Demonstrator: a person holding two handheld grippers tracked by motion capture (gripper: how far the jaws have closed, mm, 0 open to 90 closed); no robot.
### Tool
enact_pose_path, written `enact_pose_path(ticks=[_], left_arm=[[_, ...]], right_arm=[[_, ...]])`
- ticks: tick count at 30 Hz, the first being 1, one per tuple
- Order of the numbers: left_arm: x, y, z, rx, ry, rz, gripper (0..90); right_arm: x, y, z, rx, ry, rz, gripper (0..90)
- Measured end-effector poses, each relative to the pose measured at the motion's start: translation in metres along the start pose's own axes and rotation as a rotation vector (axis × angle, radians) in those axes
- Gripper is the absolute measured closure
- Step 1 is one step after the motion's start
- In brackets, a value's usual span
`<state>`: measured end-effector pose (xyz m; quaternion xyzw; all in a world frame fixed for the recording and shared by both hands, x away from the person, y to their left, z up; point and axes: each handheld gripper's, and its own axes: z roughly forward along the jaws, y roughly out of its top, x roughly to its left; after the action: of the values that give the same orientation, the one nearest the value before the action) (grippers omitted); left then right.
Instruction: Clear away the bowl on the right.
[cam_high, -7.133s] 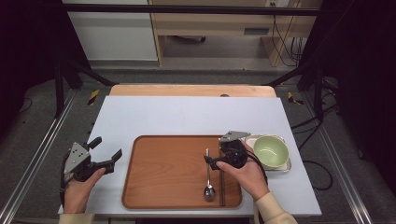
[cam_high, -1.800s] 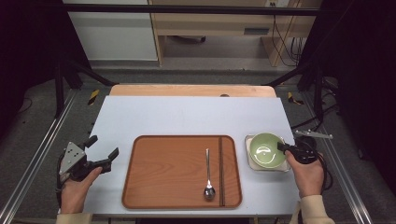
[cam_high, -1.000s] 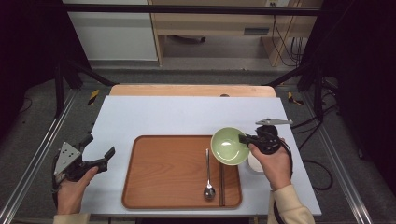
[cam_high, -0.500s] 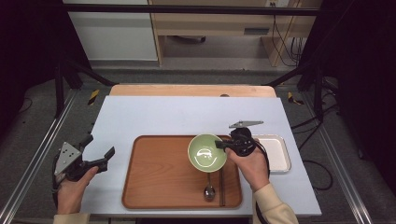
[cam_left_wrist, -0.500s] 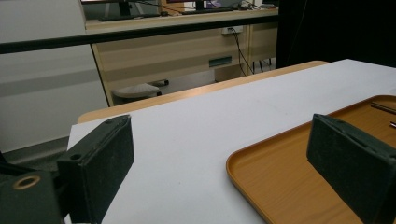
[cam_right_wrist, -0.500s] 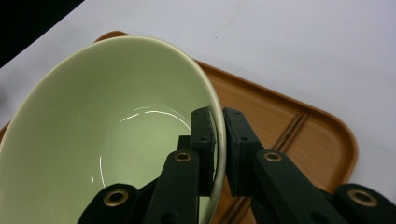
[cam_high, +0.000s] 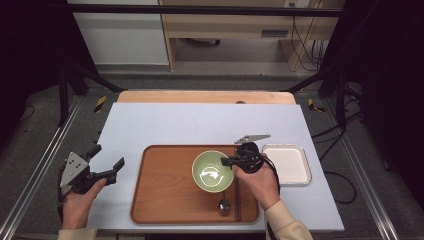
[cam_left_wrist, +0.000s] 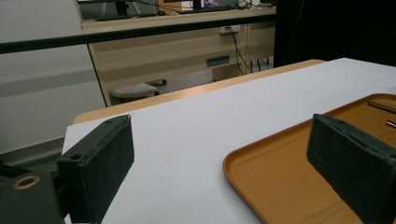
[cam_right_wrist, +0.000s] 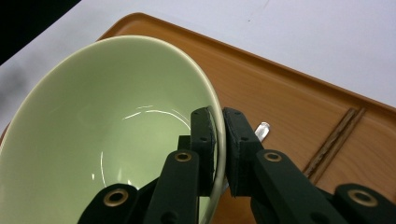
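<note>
Green bowl (cam_high: 212, 171) has left the white dish (cam_high: 286, 163); your right gripper (cam_high: 227, 161) pinches its rim above the tray's (cam_high: 160, 200) middle. Your left gripper (cam_high: 107, 168), lower left, waits wide open, empty.

The right claw (cam_high: 228, 162) pinches closed on a rim, while the left claw (cam_high: 107, 161) gapes wide.

Pale green bowl (cam_high: 213, 171) mid-frame, on a warm orange-brown wooden tray (cam_high: 165, 200); plain white dish (cam_high: 286, 165) at right (silvery rim), pale grey-white table (cam_high: 200, 122), black gripper pads (cam_right_wrist: 236, 140), dark brown chopsticks (cam_right_wrist: 334, 140).
</note>
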<state>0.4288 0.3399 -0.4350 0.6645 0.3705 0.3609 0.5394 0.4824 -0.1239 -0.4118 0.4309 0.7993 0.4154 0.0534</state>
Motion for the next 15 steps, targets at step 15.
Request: enact_pose_path(ticks=[15], left_arm=[[0.0,0.001,-0.001,-0.001,0.001,0.003,7.4]], right_arm=[[0.008,-0.006,0.013,0.025,0.038,-0.003,83.5]])
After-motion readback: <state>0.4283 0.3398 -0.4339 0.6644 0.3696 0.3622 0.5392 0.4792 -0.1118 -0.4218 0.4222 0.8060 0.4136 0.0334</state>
